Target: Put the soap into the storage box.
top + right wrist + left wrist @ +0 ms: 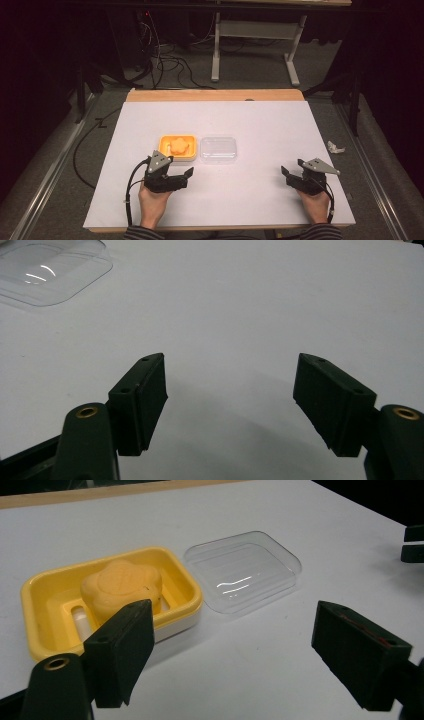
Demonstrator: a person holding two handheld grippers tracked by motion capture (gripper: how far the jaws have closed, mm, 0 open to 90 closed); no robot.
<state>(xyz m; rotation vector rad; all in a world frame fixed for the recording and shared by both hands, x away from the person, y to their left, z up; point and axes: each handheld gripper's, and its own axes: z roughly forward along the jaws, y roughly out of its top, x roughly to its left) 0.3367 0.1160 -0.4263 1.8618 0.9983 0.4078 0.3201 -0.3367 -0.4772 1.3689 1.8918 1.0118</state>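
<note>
A yellow soap dish [164, 141] holds an orange flower-shaped soap [179, 146] near the middle of the white table. A clear plastic lid [218, 149] lies flat just to the right of it, touching or nearly touching. My left gripper [177, 167] sits just in front of the dish, open, with nothing between its jaws. In the left gripper view the soap [122, 587] lies behind the left jaw and the lid [245, 570] is ahead; the left gripper [232, 635] spans bare table. My right gripper [292, 167] rests open at the front right, empty [230, 390], far from the lid [50, 270].
A white sheet [250, 120] covers the table, with a wooden strip [215, 95] along the far edge. On the floor to the right lies a crumpled white scrap [335, 147]. Cables [165, 65] and a grey table frame [255, 30] stand beyond the table.
</note>
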